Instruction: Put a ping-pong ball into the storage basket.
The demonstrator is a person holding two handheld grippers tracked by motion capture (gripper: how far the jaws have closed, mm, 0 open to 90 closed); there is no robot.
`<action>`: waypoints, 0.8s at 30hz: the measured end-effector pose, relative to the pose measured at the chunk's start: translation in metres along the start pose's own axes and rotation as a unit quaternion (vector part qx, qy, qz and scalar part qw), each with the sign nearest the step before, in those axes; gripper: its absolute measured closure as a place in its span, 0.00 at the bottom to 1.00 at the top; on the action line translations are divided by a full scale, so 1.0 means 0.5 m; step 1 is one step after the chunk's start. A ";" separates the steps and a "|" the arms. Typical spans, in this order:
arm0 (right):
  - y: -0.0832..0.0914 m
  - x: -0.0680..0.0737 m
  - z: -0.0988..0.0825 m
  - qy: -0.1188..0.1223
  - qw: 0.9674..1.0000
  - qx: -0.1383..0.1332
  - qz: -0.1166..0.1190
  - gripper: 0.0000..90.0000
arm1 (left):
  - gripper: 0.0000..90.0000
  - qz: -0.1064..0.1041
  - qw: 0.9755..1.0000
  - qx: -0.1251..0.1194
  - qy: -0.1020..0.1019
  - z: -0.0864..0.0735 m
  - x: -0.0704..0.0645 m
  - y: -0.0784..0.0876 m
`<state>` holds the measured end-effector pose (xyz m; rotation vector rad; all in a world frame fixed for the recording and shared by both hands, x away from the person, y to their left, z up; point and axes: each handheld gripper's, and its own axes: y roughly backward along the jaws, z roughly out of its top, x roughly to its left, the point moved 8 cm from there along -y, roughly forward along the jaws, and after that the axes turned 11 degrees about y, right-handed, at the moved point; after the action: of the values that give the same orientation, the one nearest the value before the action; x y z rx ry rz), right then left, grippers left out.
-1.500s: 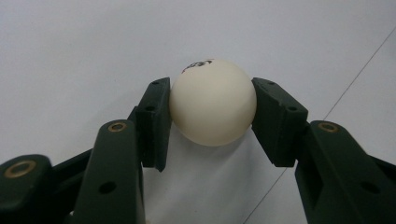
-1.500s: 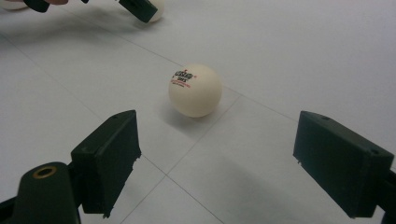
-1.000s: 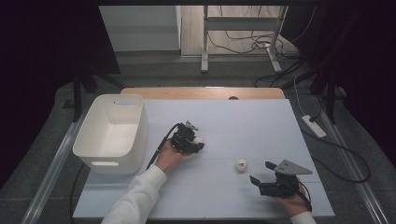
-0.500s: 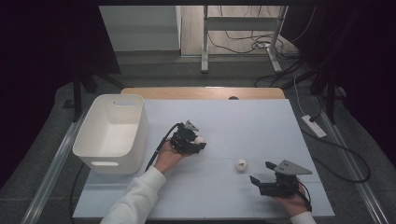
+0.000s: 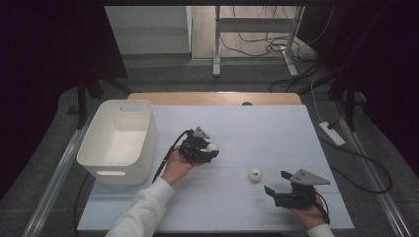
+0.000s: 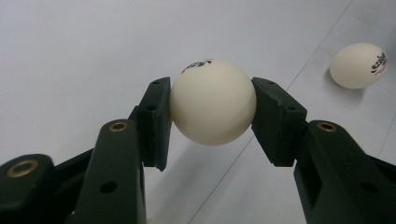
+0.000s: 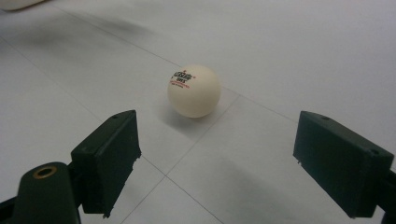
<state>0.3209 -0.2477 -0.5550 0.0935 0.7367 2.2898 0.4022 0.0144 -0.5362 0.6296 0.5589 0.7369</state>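
Since a second ago: hardly anything shifts; the left gripper (image 5: 206, 149) keeps its ball clamped at mid-table and the right gripper (image 5: 277, 183) stays parked near the front edge.
High view, risk: the held ball (image 5: 212, 147) sits well to the right of the white bin (image 5: 118, 170); I'd judge a quick swing towards it could shake the ball loose.
High view, loose ball: the second ball (image 5: 255, 174) lies on the white table (image 5: 276, 128), between the two grippers, nearer the right.
Left gripper view, grip: the pads (image 6: 156, 116) pinch the held ball (image 6: 212, 100) across its widest part, clear of the table; smooth and round, it could squirt out.
Right gripper view, gap: jaws stand wide and empty; the second ball (image 7: 193, 90) rests ahead of the fingertips (image 7: 108, 154), apart from both, roughly centred. A lopsided approach could nudge it rolling away.
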 end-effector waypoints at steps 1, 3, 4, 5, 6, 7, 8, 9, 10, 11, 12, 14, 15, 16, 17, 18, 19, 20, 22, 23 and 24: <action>0.000 0.000 0.000 0.000 1.000 0.000 -0.001 0.16 | 0.57 0.001 1.000 -0.004 -0.002 0.002 -0.002 0.003; 0.001 -0.001 0.000 0.001 1.000 0.000 -0.002 0.16 | 0.57 0.001 1.000 -0.011 -0.005 0.005 -0.004 0.008; 0.001 -0.001 0.000 0.001 1.000 0.000 -0.002 0.16 | 0.57 0.001 1.000 -0.011 -0.005 0.005 -0.004 0.008; 0.001 -0.001 0.000 0.000 1.000 -0.001 -0.002 0.16 | 0.57 0.000 1.000 -0.013 -0.004 0.005 -0.006 0.010; 0.001 -0.001 0.000 0.000 1.000 -0.001 -0.002 0.16 | 0.57 -0.001 1.000 -0.015 -0.004 0.006 -0.006 0.012; 0.001 -0.001 0.000 0.000 1.000 -0.001 -0.002 0.16 | 0.57 -0.002 1.000 -0.017 -0.003 0.007 -0.007 0.015; 0.001 -0.001 0.000 0.001 1.000 -0.001 -0.002 0.16 | 0.57 -0.002 1.000 -0.017 -0.003 0.007 -0.007 0.015; 0.001 -0.001 0.000 0.000 1.000 -0.001 -0.002 0.16 | 0.57 -0.003 1.000 -0.018 -0.002 0.007 -0.007 0.017; 0.001 -0.001 0.000 0.000 1.000 -0.001 -0.002 0.16 | 0.56 -0.005 1.000 -0.020 -0.001 0.008 -0.008 0.018; 0.001 -0.001 0.000 0.001 1.000 0.000 -0.002 0.16 | 0.56 -0.006 1.000 -0.022 -0.001 0.008 -0.008 0.020; 0.001 -0.001 0.000 0.001 1.000 0.000 -0.002 0.16 | 0.56 -0.005 1.000 -0.024 -0.002 0.009 -0.009 0.021; 0.000 -0.001 0.000 0.001 1.000 0.000 -0.002 0.16 | 0.56 -0.004 1.000 -0.028 -0.005 0.011 -0.011 0.025; 0.000 -0.001 0.000 0.001 1.000 0.000 -0.002 0.16 | 0.56 -0.006 1.000 -0.030 -0.006 0.011 -0.012 0.026; 0.000 -0.001 0.001 0.001 1.000 0.000 -0.002 0.16 | 0.57 -0.006 0.999 -0.030 -0.008 0.012 -0.013 0.027; 0.000 -0.001 0.001 0.001 1.000 0.000 -0.002 0.16 | 0.57 -0.006 0.999 -0.032 -0.008 0.012 -0.014 0.029; 0.000 -0.001 0.001 0.001 1.000 0.000 -0.002 0.16 | 0.56 -0.006 0.999 -0.032 -0.008 0.012 -0.014 0.029; 0.000 -0.001 0.001 0.001 1.000 -0.001 -0.001 0.16 | 0.56 -0.007 0.999 -0.035 -0.007 0.013 -0.015 0.031; 0.000 -0.001 0.001 0.001 1.000 -0.001 -0.002 0.16 | 0.56 -0.009 0.999 -0.037 -0.005 0.014 -0.016 0.032; 0.001 -0.001 0.001 0.001 1.000 -0.001 -0.002 0.16 | 0.57 -0.010 0.999 -0.040 -0.006 0.015 -0.017 0.034; 0.001 -0.001 0.001 0.001 1.000 -0.001 -0.002 0.16 | 0.57 -0.011 0.999 -0.042 -0.007 0.016 -0.018 0.035; 0.001 -0.001 0.001 0.001 1.000 -0.001 -0.002 0.16 | 0.57 -0.012 0.999 -0.043 -0.007 0.017 -0.018 0.036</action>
<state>0.3212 -0.2481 -0.5545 0.0894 0.7350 2.2879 0.3942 0.0154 -0.5159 0.5462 0.5190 0.7298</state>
